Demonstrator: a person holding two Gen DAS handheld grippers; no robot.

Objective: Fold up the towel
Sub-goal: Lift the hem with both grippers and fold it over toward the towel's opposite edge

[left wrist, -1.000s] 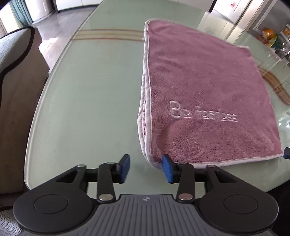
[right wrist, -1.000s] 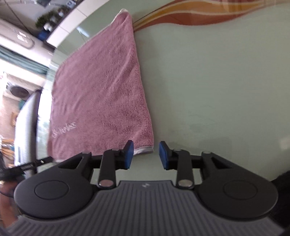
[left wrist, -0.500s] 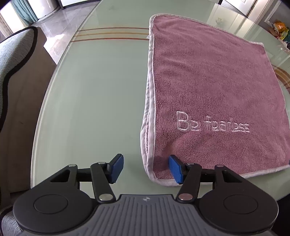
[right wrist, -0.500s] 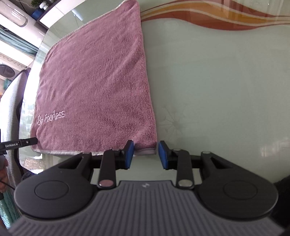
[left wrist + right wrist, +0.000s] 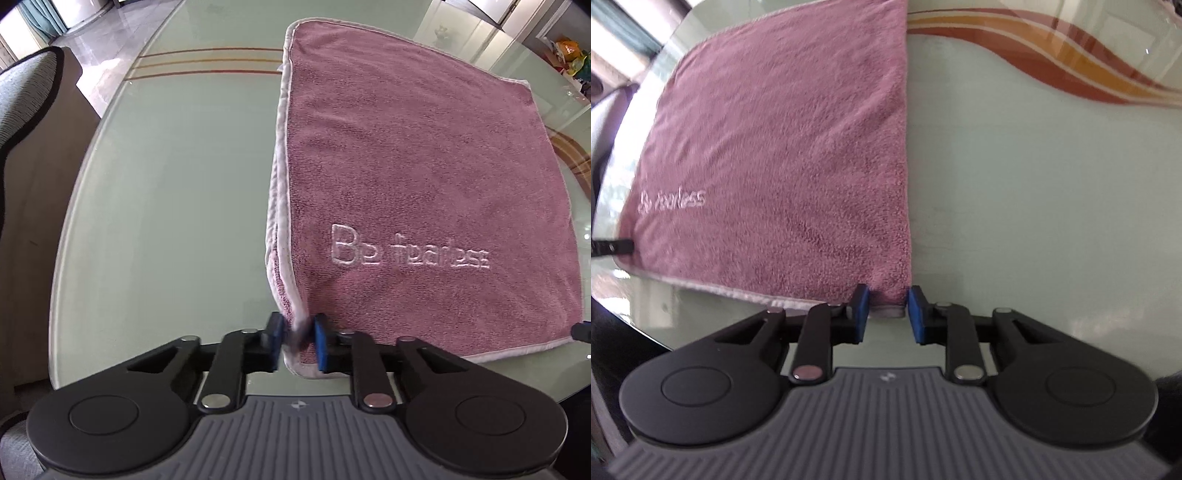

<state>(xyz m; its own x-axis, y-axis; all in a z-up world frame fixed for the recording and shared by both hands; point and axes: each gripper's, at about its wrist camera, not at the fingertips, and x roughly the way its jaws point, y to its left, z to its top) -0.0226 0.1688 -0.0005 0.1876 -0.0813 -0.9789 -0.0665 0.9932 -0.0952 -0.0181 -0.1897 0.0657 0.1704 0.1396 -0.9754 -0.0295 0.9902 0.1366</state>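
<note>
I see the pink towel [image 5: 424,177] lying flat on the pale green glass table [image 5: 177,177]. My left gripper [image 5: 298,341] is closing, pinching its near-left corner; my right gripper [image 5: 885,309] is closing around its near-right corner. An upholstered chair [image 5: 26,110] stands left of the table.

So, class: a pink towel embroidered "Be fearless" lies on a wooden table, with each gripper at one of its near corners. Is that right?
Not quite. The table is glass, not wood, as the left wrist view shows. The rest holds: the pink towel reads "Be fearless", with the left gripper and right gripper each at a near corner.
</note>
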